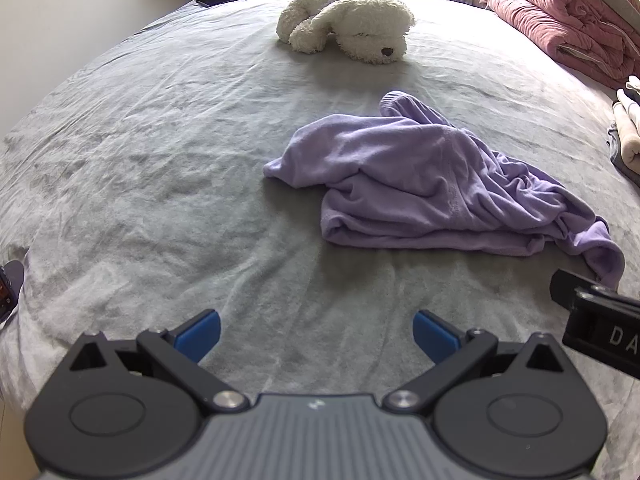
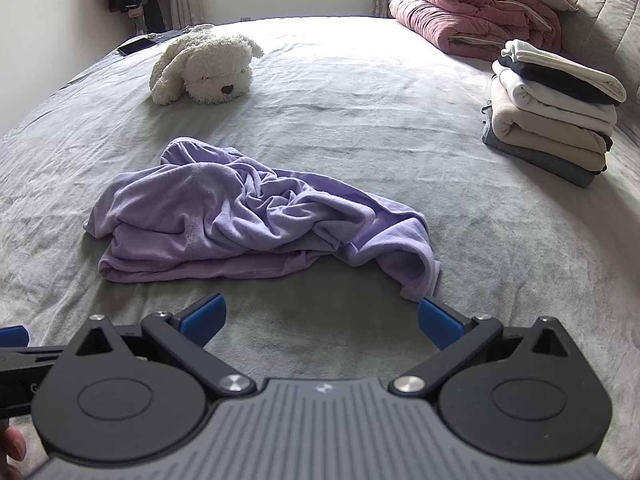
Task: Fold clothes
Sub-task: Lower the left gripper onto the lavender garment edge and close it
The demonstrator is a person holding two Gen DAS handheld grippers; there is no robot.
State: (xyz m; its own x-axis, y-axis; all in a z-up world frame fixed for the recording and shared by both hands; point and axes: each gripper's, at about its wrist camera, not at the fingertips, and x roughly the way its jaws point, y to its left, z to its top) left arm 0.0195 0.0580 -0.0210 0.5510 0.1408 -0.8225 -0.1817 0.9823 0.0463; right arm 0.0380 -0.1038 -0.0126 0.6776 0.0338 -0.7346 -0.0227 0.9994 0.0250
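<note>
Lilac shirt (image 2: 256, 216) lay crumpled on bed (image 2: 360, 92): soft, light, limp; hem best hold. Both tools (image 1: 316, 334) (image 2: 320, 322) gaped, empty.

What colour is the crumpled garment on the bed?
Light purple garment; clearest in the right wrist view.

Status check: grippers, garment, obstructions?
Left gripper open, empty. Right gripper open, empty, near purple garment. Garment crumpled on bed, unfolded. Plush dog and folded stack well clear.
</note>
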